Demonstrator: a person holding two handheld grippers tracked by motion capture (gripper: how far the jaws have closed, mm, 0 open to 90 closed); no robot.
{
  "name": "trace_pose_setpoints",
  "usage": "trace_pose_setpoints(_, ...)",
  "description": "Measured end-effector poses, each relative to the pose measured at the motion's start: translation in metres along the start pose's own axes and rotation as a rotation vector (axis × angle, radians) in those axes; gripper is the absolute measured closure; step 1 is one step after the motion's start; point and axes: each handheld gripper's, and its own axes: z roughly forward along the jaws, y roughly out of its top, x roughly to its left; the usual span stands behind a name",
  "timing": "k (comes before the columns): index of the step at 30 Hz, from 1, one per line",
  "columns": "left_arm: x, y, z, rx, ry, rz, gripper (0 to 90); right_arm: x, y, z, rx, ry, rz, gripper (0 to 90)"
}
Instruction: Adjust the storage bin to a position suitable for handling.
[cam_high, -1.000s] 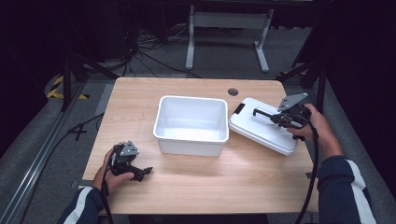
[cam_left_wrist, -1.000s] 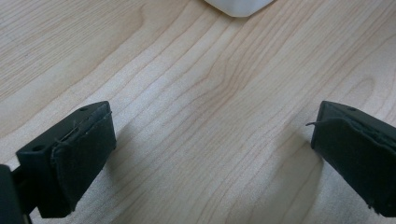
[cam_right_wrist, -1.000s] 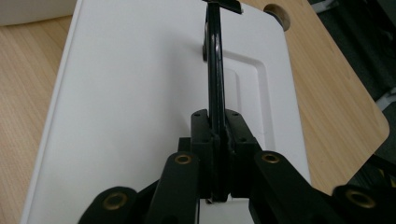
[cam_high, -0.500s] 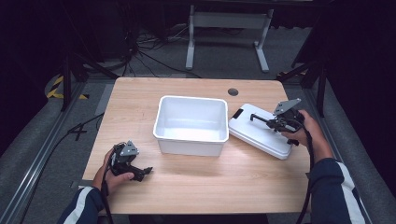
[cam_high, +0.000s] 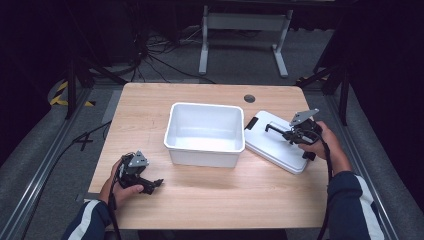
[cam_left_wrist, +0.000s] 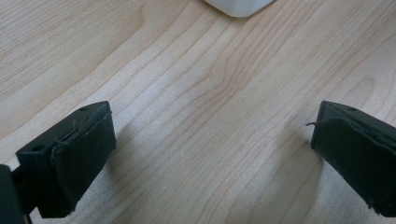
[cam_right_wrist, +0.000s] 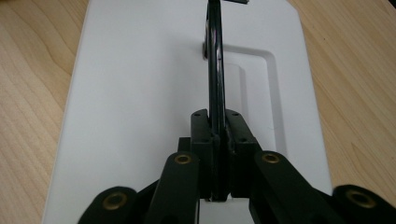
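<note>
Lid (cam_high: 276, 141) is down now: a second ago its right side rode tilted up in the right gripper (cam_high: 285, 133), and now it lies flat on the desk (cam_high: 210, 195), just right of the white bin (cam_high: 204, 134), touching or nearly touching its rim. The right gripper has sunk with it, jaws clenched on the lid's black handle (cam_right_wrist: 215, 60), which stands upright between them. The lid's long axis runs diagonally, from the bin's far right corner toward the desk's near right edge. The left gripper (cam_high: 145, 184) hasn't budged, resting near the front left corner, jaws wide apart and holding nothing.
</note>
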Motion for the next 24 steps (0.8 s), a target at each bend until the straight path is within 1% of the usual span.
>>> trace_pose_setpoints(2, 0.0, 0.0, 0.0, 0.0, 0.001, -0.002, 0.4, 0.0, -0.002, 0.003, 0.007, -0.001, 0.005, 84.4)
trace_pose_setpoints(5, 0.0, 0.0, 0.0, 0.0, 0.0, -0.001, 0.3, -0.001, -0.004, 0.004, -0.005, 0.001, 0.019, 84.4)
trace_pose_setpoints(13, 0.0, 0.0, 0.0, 0.0, -0.004, -0.002, 0.2, -0.001, -0.004, 0.004, -0.002, 0.002, 0.021, 83.8)
trace_pose_setpoints(15, 0.0, 0.0, 0.0, 0.0, -0.003, -0.001, 0.2, -0.001, -0.003, 0.003, 0.001, 0.009, 0.025, 78.6)
trace_pose_setpoints(16, 0.0, 0.0, 0.0, 0.0, -0.003, -0.001, 0.3, 0.0, -0.003, 0.002, 0.006, 0.011, 0.027, 78.5)
trace_pose_setpoints(17, 0.0, 0.0, 0.0, 0.0, -0.004, -0.001, 0.2, 0.001, -0.002, 0.0, 0.002, 0.02, 0.014, 79.1)
trace_pose_setpoints(18, 0.0, 0.0, 0.0, 0.0, -0.004, -0.001, 0.2, 0.001, -0.002, 0.0, 0.002, 0.02, 0.014, 79.1)
trace_pose_setpoints(19, 0.0, 0.0, 0.0, 0.0, -0.004, -0.001, 0.2, 0.001, -0.002, -0.001, -0.001, 0.019, 0.013, 78.0)
trace_pose_setpoints(20, 0.0, 0.0, 0.0, 0.0, -0.004, -0.001, 0.2, 0.001, 0.0, -0.005, -0.012, 0.002, 0.024, 75.7)
trace_pose_setpoints(21, 0.0, 0.0, 0.0, 0.0, -0.005, -0.001, 0.2, 0.001, 0.0, -0.005, -0.012, 0.002, 0.024, 75.7)
trace_pose_setpoints(22, 0.0, 0.0, 0.0, 0.0, -0.005, -0.001, 0.2, 0.002, 0.0, -0.007, -0.032, 0.003, 0.028, 73.3)
trace_pose_setpoints(24, 0.0, 0.0, 0.0, 0.0, -0.005, 0.0, 0.2, 0.003, 0.001, -0.008, -0.038, -0.006, 0.043, 71.1)
